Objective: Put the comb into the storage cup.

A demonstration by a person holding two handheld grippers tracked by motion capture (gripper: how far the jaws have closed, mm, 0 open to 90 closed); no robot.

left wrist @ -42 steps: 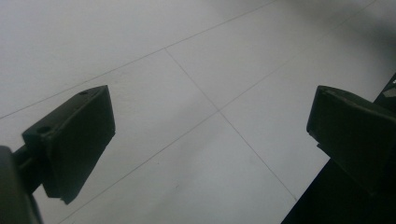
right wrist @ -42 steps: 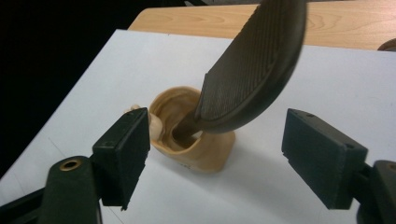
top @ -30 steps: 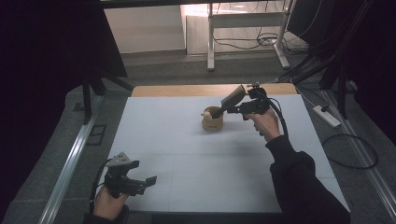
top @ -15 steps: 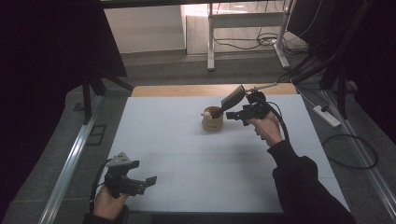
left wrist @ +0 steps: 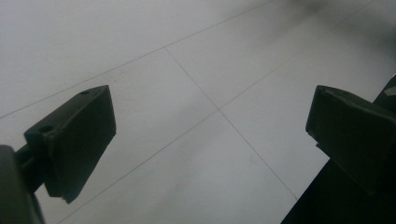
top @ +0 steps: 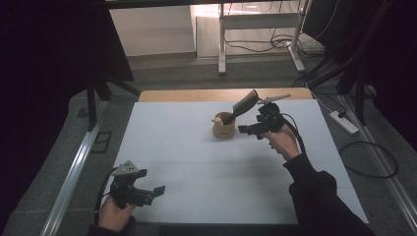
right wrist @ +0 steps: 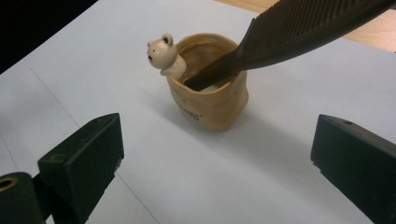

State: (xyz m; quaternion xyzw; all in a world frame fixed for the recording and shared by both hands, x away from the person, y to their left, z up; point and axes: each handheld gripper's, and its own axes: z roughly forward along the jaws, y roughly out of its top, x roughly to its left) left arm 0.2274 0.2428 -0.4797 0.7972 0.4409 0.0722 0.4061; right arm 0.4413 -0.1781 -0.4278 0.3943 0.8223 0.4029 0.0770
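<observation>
Right gripper (top: 248, 131) hung just beside the cup (top: 223, 125), jaws spread wide and gripping nothing, so it looked free of the comb (top: 244, 104) and clear of the cup's wall. In the right gripper view the cup (right wrist: 210, 95) sat on the white table (right wrist: 289, 182) between and beyond the two black jaws, a small bear figure (right wrist: 162, 55) perched on its rim. That comb (right wrist: 299, 32) stood handle-down inside the cup, leaning out over the rim with its toothed end high, the lean probably just how a long thing settles in a short pot. Over at the near left corner, the left gripper (top: 152, 192) waited low over bare table (left wrist: 201, 56), jaws apart and empty, well away from the cup; my read was that it stayed parked there to keep the working side uncluttered. Cup sat toward the far middle of the table (top: 196, 162), near the wooden edge.
</observation>
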